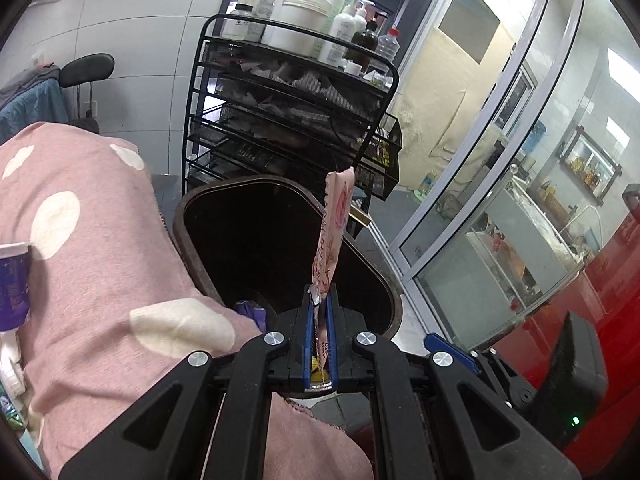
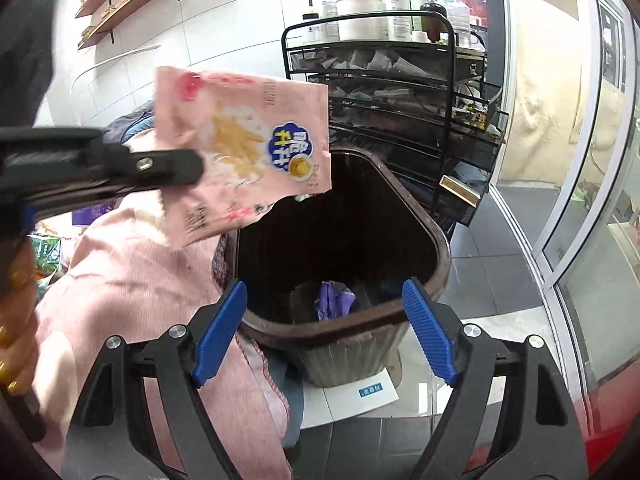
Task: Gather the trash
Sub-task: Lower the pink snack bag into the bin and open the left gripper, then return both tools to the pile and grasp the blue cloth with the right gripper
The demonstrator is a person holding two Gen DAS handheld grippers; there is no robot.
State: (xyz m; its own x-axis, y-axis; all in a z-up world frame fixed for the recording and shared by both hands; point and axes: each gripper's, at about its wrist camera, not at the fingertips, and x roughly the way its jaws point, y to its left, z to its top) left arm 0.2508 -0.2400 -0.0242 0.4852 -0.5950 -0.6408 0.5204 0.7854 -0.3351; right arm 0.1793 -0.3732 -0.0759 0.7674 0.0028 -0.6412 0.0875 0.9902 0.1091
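Note:
My left gripper [image 1: 319, 300] is shut on a pink snack wrapper [image 1: 334, 232] and holds it edge-on above the open dark brown trash bin [image 1: 192, 232]. In the right wrist view the same wrapper [image 2: 244, 148] hangs flat from the left gripper [image 2: 196, 166] over the left rim of the bin [image 2: 436, 248]. A purple wrapper [image 2: 334, 298] lies at the bin's bottom. My right gripper [image 2: 324, 332] is open and empty, its blue pads [image 2: 222, 332] wide apart just above the bin's near rim.
A pink dotted blanket [image 1: 100, 260] lies left of the bin, touching its rim. A black wire cart [image 1: 288, 120] with bottles stands behind the bin. Glass doors [image 1: 500, 200] are at the right. A purple cup [image 1: 14, 284] sits at the far left.

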